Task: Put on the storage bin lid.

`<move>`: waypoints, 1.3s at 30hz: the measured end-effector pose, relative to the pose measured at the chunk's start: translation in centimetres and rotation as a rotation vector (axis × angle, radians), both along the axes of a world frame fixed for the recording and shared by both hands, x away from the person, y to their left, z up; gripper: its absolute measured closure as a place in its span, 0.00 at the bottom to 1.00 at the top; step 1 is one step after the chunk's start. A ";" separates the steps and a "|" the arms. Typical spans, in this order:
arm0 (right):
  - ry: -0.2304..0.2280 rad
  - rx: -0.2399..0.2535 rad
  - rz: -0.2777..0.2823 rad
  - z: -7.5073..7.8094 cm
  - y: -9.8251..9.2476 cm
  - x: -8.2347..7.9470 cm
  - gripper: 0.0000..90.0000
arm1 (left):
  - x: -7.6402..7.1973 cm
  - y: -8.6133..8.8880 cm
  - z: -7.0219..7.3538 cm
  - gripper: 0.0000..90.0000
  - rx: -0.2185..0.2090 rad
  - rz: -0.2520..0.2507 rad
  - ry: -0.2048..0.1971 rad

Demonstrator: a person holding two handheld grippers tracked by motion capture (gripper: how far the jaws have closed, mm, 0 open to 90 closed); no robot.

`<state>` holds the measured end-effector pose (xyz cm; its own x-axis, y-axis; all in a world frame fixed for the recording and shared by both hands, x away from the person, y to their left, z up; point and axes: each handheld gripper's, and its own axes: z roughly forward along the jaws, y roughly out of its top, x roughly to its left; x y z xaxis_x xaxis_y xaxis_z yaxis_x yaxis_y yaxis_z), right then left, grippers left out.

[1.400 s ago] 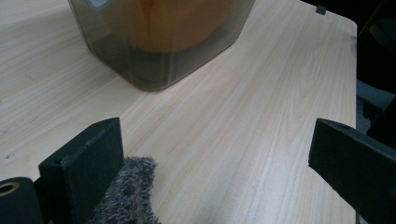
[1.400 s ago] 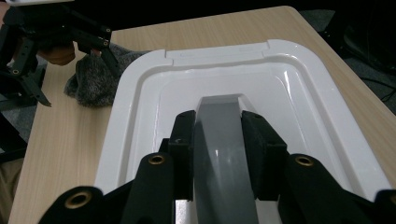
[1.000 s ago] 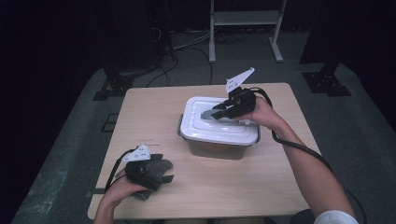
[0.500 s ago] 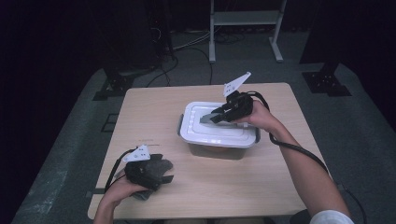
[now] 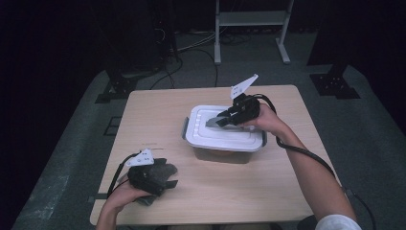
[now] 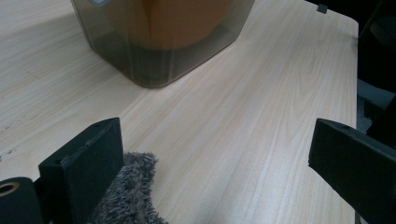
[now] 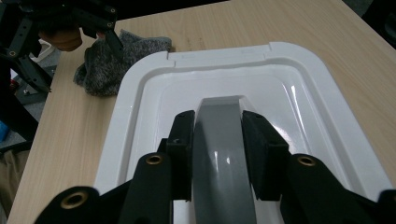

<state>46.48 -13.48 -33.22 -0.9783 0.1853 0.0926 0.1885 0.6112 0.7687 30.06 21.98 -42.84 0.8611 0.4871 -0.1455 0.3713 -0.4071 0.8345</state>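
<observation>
Lid handle [image 7: 222, 154], gripped by right tongs [image 7: 218, 140], runs lengthwise along lid [image 7: 299, 88].

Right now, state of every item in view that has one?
lid: seated on the box, closed.
lid handle: clamped between the right gripper's jaws.
box: upright on the table, something orange inside.
grey cloth: lying crumpled on the table under the left gripper.
right gripper: shut on the handle.
left gripper: jaws wide open, empty.
</observation>
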 end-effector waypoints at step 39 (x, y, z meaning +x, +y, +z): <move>-0.022 -0.028 0.015 0.0 0.1 0.1 0.71 | 0.0 0.1 0.0 0.03 -0.001 0.004 0.001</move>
<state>46.55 -13.40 -33.26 -0.9828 0.1726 0.0658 0.1622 0.6356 0.7548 30.03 22.12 -42.81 0.8588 0.4906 -0.1471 0.3740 -0.4044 0.8346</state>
